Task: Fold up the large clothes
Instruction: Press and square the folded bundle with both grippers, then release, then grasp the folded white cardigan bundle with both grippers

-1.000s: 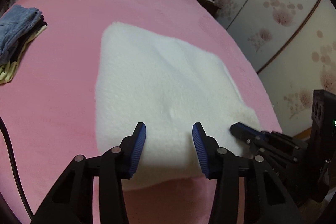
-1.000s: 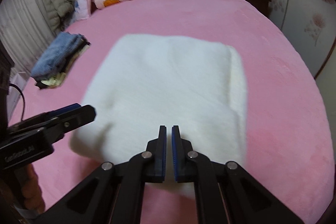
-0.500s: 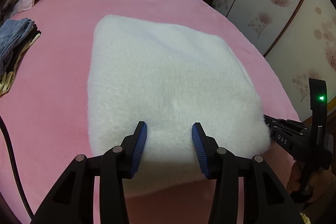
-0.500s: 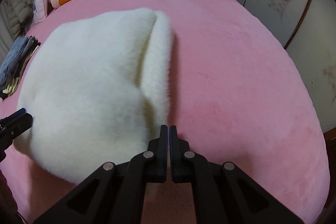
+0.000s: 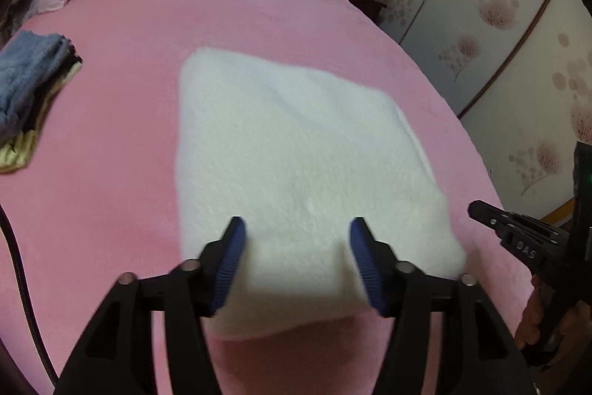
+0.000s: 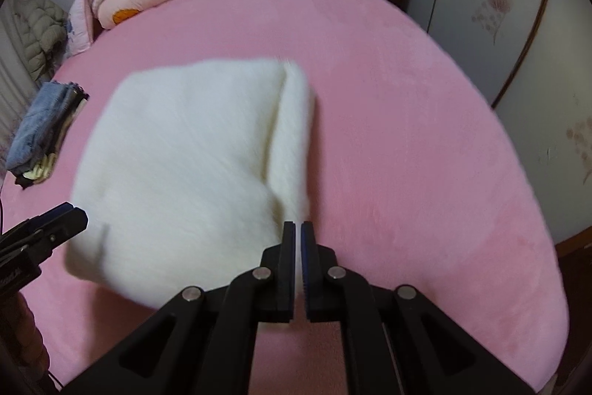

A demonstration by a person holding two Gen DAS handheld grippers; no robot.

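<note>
White fleece garment [image 5: 296, 165] lies mid-bed on the pink bed [image 5: 122, 121], already a thick layered rectangle, so folding looks nearly done; left gripper [image 5: 296, 228] fingers spread over its near edge, right gripper [image 6: 298, 236] fingers pressed together, seemingly empty, at its near-right corner.

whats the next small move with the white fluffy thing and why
Probably ease the open left gripper forward and close it on the white fleece garment: its near edge lies between the fingers ungripped, while the right gripper is shut near the other corner.
</note>
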